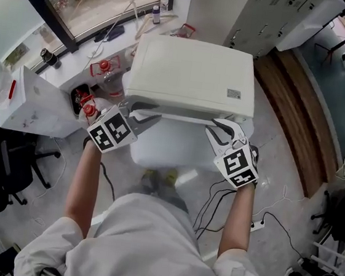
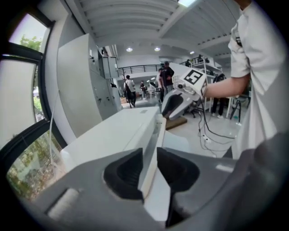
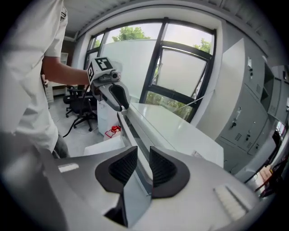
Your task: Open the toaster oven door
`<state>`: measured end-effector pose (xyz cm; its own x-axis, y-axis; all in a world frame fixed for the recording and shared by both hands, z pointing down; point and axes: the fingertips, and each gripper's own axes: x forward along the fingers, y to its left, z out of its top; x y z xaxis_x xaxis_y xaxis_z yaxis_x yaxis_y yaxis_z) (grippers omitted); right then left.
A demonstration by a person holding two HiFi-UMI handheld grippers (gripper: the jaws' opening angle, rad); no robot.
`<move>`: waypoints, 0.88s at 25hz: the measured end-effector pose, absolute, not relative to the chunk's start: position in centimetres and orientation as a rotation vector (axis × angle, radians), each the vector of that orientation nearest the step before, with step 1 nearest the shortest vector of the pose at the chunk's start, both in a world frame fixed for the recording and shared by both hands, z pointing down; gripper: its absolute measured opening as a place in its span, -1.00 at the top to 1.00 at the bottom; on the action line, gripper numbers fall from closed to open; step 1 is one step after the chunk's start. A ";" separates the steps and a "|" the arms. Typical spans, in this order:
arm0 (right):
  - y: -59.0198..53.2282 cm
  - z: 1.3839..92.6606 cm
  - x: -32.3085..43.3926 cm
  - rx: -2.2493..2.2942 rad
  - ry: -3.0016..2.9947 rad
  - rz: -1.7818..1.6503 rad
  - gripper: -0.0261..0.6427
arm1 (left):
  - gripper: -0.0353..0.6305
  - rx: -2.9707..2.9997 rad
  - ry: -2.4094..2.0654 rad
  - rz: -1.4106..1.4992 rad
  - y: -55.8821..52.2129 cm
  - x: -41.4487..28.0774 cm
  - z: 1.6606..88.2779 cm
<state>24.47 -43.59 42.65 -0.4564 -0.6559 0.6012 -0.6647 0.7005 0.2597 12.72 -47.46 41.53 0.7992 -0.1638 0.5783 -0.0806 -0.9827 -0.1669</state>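
Left claw (image 2: 150, 163) astride crosswise door edge (image 2: 156, 131)

We cannot read the small label (image 1: 234, 93) on top of the toaster oven (image 1: 192, 74). In the right gripper view the jaws cover the near part of the door (image 3: 130, 133), so we cannot tell whether they press it. The people (image 2: 130, 88) far behind are too small to describe.

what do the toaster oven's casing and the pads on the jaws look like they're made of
Toaster oven casing: likely painted sheet metal, possibly plastic; smooth, matte off-white, flat panels with rounded corners.
Jaw pads: probably rubber or soft plastic; matte black with fine ridges across the gripping faces.
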 end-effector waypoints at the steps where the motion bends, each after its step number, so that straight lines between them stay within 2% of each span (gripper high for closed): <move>1: -43.6 43.2 24.4 0.963 -2.198 0.014 0.71 | 0.60 -2.835 0.175 -0.976 -47.3 12.7 42.2; 13: -44.3 46.1 24.1 0.664 -1.986 -0.127 0.72 | 0.60 -2.509 0.008 -1.374 -47.4 12.4 47.2; 22: -44.1 47.8 24.7 0.538 -1.850 -0.140 0.71 | 0.63 -2.445 -0.004 -1.422 -47.0 12.4 47.7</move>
